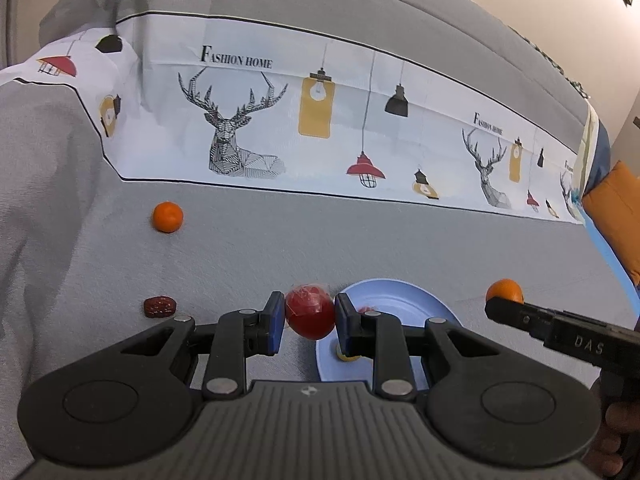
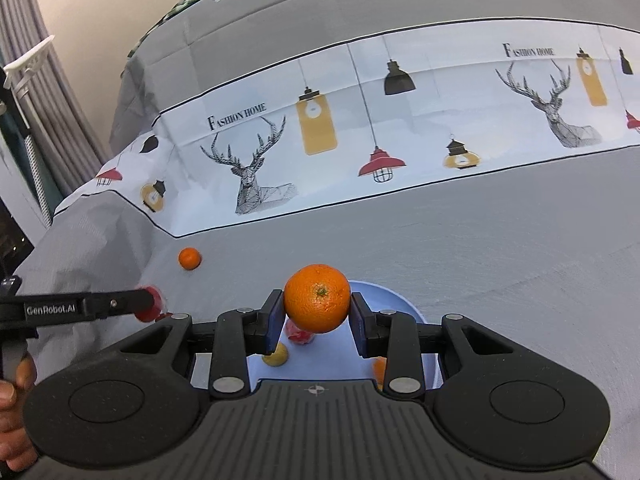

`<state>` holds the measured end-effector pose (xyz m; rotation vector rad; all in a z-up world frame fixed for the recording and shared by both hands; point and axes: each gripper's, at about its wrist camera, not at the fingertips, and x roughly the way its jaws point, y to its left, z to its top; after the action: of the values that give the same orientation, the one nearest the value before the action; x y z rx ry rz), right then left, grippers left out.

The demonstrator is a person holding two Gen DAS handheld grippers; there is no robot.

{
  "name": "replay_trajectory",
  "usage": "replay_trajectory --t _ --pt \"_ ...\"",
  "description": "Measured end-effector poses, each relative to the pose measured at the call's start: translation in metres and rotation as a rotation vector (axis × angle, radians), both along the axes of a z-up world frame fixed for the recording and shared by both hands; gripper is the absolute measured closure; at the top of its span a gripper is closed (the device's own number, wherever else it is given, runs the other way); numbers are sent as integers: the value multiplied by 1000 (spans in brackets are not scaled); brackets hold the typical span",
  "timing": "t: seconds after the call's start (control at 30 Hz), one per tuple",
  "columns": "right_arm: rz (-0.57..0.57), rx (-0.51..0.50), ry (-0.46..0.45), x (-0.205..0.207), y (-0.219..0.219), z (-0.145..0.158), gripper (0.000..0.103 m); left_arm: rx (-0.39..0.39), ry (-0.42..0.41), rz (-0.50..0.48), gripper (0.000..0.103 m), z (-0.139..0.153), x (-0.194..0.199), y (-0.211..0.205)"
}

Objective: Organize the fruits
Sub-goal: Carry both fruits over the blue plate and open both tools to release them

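My left gripper (image 1: 310, 316) is shut on a red plastic-wrapped fruit (image 1: 309, 313), held just left of the light blue plate (image 1: 400, 296). My right gripper (image 2: 316, 314) is shut on a large orange (image 2: 317, 298), held over the plate (image 2: 396, 300). On the plate lie a red fruit (image 2: 301, 336), a small yellow fruit (image 2: 277, 355) and an orange piece (image 2: 378, 368) half hidden by the fingers. A small mandarin (image 1: 167, 217) rests on the grey cloth at the left, and a dark red date (image 1: 160, 306) lies nearer. The right gripper with its orange (image 1: 505, 289) shows at the right of the left wrist view.
The fruits lie on a grey cloth with a white band (image 1: 320, 120) printed with deer and lamps behind. An orange cushion (image 1: 616, 216) sits at the far right. A curtain (image 2: 40, 92) hangs at the left in the right wrist view. A hand (image 2: 14, 432) holds the left gripper's handle.
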<state>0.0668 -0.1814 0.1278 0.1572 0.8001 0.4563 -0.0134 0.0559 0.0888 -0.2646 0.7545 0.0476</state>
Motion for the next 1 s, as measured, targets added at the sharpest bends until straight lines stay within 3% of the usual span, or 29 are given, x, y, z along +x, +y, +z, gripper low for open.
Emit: replay_trajectory --t 0.5,1.0 --pt "6 -21 8 0 3 -3 67 57 30 -136 74 -21 0 -39" --pt "24 -46 14 0 9 -7 67 54 52 -168 74 -32 6 -47"
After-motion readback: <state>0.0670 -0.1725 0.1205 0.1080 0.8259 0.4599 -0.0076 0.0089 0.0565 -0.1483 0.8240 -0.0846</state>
